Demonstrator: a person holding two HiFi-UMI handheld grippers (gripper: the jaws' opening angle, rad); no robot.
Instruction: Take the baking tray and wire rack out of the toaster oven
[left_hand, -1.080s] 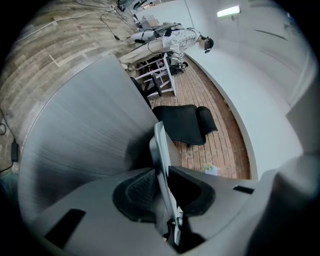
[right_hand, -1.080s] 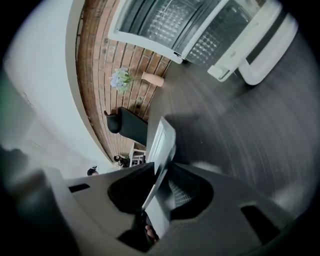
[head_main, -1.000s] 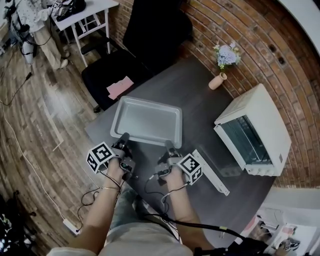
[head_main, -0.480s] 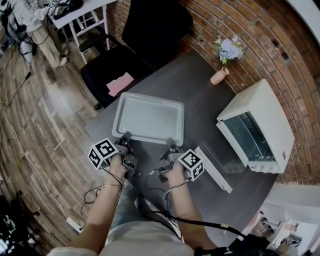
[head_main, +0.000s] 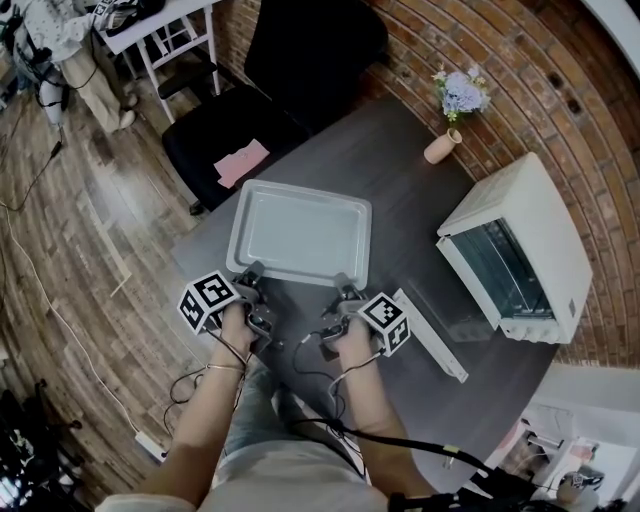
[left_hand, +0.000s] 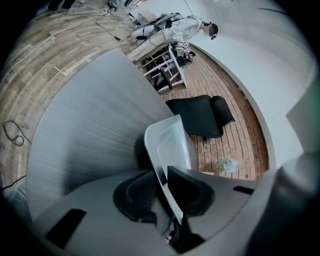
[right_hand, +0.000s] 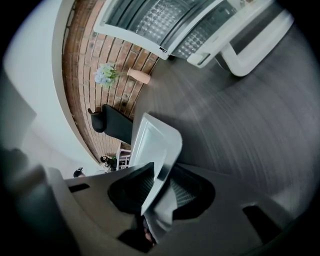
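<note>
Desk (head_main: 400, 190) room to the left of the white toaster oven (head_main: 530, 240) looks like the reason for this spot, clear of the oven's dropped door. The baking tray (head_main: 300, 232) is out of the oven, low over the desk or on it; I cannot tell which. It sits level because the left gripper (head_main: 252, 272) and right gripper (head_main: 345, 285) each pinch its near rim, one toward each corner. I cannot make out the wire rack.

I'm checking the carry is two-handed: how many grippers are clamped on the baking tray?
2. The left gripper pinches the near rim of the baking tray by its left corner; the right gripper pinches it by the right corner.
</note>
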